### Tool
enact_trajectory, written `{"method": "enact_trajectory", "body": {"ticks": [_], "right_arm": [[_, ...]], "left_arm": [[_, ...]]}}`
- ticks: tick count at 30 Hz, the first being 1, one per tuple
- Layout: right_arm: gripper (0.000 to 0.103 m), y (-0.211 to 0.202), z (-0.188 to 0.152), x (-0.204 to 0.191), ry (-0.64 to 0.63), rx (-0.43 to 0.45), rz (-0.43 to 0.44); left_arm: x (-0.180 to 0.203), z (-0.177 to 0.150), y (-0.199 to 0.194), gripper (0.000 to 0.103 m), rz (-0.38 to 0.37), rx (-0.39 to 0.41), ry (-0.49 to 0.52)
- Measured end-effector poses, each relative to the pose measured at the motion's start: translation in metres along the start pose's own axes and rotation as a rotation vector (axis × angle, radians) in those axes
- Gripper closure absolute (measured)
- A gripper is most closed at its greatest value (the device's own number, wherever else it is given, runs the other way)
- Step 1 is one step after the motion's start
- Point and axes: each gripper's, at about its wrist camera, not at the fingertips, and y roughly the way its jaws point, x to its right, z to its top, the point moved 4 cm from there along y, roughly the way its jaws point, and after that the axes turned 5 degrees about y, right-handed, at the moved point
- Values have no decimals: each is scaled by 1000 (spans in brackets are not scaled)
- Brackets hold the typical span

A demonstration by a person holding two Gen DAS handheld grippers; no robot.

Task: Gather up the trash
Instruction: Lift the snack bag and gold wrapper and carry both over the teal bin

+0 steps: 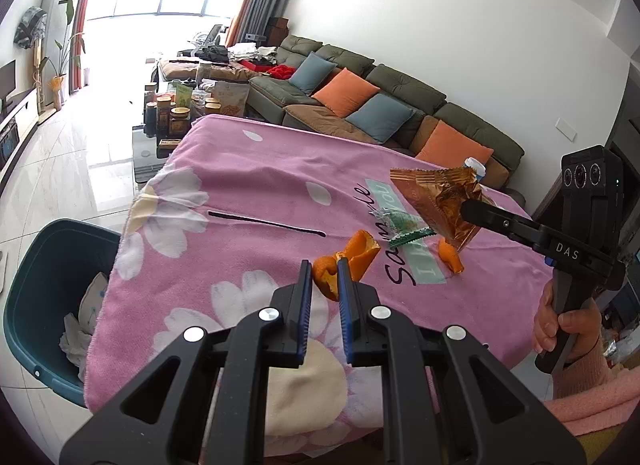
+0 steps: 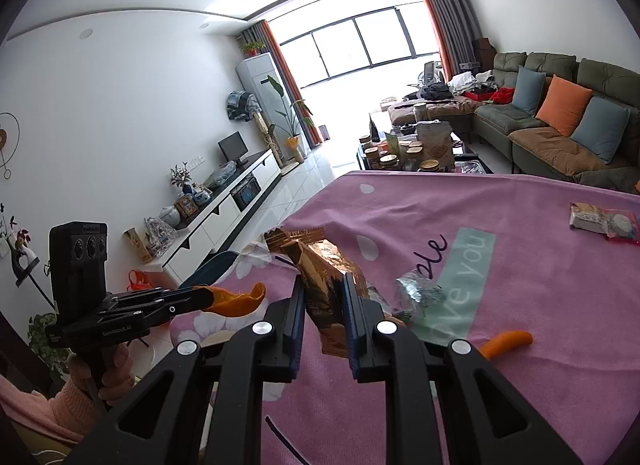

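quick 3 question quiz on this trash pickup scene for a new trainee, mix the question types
1. True or false: the left gripper is shut on the orange peel.
2. What does the right gripper hold? A) green candy wrapper B) gold snack bag C) tissue
3. On which side of the pink-covered table, in the left wrist view, does the teal bin stand?

Key
1. True.
2. B, the gold snack bag; the green candy wrapper lies on the cloth.
3. The left side, with tissue inside.
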Motion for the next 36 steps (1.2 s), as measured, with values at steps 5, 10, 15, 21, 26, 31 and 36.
{"method": "enact_trajectory", "body": {"ticks": [5,10,15,21,26,31,36], "right_arm": [[87,21,0,-20,-19,-39,59],[87,38,0,-38,-33,-69,103],[87,54,1,-51,-36,-103,150],[87,71,0,-68,-45,-135,196],[87,81,-1,-80,-54,-155,228],[87,91,-1,-90,-61,-177,254],[87,101,-1,-98,-63,-198,278]], "left_arm": [[-13,-2,-15,90,39,15,-18],[-26,-5,-29,90,76,29,-40],[-41,-8,-42,90,112,40,-65],[-57,-11,-56,90,153,49,-90],[-67,-13,-65,90,182,55,-104],[-75,-15,-74,90,205,62,-115],[-81,-16,-78,90,225,64,-126]]}}
